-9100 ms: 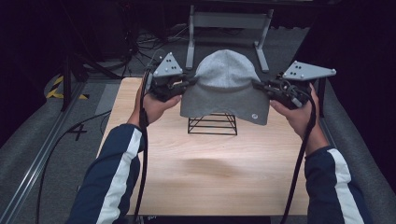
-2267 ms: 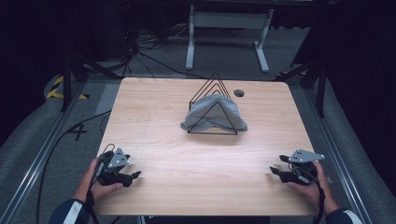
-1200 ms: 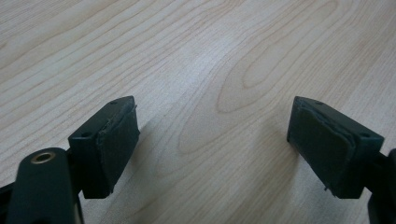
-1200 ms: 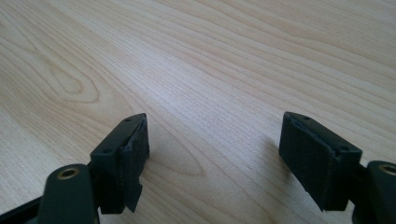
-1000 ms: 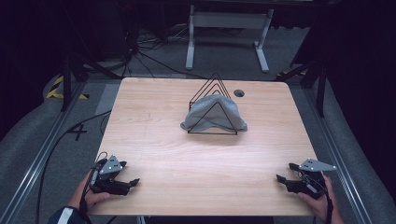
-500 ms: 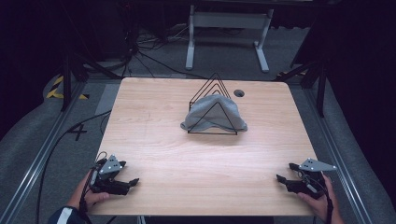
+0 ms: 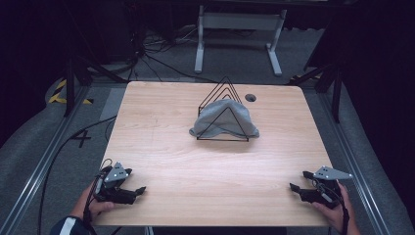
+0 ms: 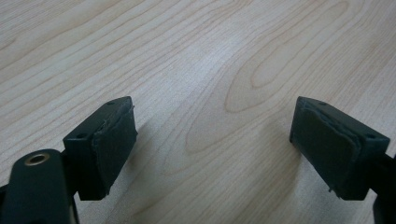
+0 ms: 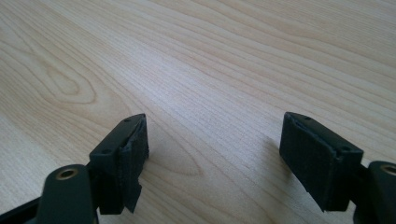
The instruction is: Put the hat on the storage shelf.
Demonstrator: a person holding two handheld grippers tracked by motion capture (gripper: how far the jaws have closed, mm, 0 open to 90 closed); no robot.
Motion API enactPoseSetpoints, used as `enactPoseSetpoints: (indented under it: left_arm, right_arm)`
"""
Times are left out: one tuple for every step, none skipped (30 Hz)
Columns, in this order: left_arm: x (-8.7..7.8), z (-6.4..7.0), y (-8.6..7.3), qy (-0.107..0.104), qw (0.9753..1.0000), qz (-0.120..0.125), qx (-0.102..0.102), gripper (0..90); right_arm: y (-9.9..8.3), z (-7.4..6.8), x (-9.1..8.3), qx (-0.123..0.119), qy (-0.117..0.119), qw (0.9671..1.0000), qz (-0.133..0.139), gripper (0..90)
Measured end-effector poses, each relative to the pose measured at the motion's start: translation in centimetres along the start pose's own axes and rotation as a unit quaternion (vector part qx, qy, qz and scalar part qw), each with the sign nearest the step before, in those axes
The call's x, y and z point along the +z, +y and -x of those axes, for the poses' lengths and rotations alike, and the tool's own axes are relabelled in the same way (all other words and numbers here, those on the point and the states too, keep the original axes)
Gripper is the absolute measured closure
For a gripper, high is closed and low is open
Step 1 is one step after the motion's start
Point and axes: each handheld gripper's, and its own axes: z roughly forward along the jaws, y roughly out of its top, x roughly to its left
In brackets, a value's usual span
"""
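Observation:
A grey cap point(image 7: 222, 120) lies draped over a black wire triangular rack point(image 7: 223, 103) at the back middle of the wooden table point(image 7: 171, 127). My left gripper point(image 7: 138, 191) rests at the table's front left corner, held by a hand, its jaws open over bare wood. In the left gripper view the left gripper point(image 8: 212, 140) has nothing between its black pads point(image 8: 109, 144). My right gripper point(image 7: 297, 182) sits at the front right corner, also open. The right gripper view shows the right gripper point(image 9: 212, 154) with only wood grain between its pads point(image 9: 128, 158).
A small round hole point(image 7: 250, 97) sits in the tabletop behind the rack. Beyond the table stands a white metal frame point(image 7: 240, 29) on dark floor with loose cables point(image 7: 156, 54). Grey rails run along both table sides.
Earlier both grippers held the cap up over the rack; now the cap rests on the rack and both grippers lie open at the front corners. They have been still for the last second.

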Motion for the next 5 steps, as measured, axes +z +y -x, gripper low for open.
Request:
enactPoseSetpoints:
  left_arm:
    - [-0.01, 0.00, 0.02, 0.001, 1.0000, -0.001, 0.000, 15.0]
    - [-0.05, -0.13, 0.08, 0.003, 0.9999, -0.004, 0.010, 14.9]
    - [-0.01, -0.15, 0.10, 0.004, 0.9999, -0.002, 0.011, 14.7]
    - [0.06, -0.02, 0.08, 0.002, 1.0000, 0.000, 0.001, 14.5]
    - [0.06, 0.01, 0.08, 0.002, 1.0000, -0.001, -0.001, 14.4]
  right_arm:
    - [0.00, 0.00, 0.00, 0.000, 0.000, 1.0000, 0.000, 24.3]
    - [0.00, 0.00, 0.00, 0.000, 0.000, 1.0000, 0.000, 24.3]
    - [0.00, 0.00, 0.00, 0.000, 0.000, 1.0000, 0.000, 24.3]
    - [0.00, 0.00, 0.00, 0.000, 0.000, 1.0000, 0.000, 24.0]
    - [0.00, 0.02, 0.01, 0.000, -0.002, 1.0000, -0.001, 23.7]
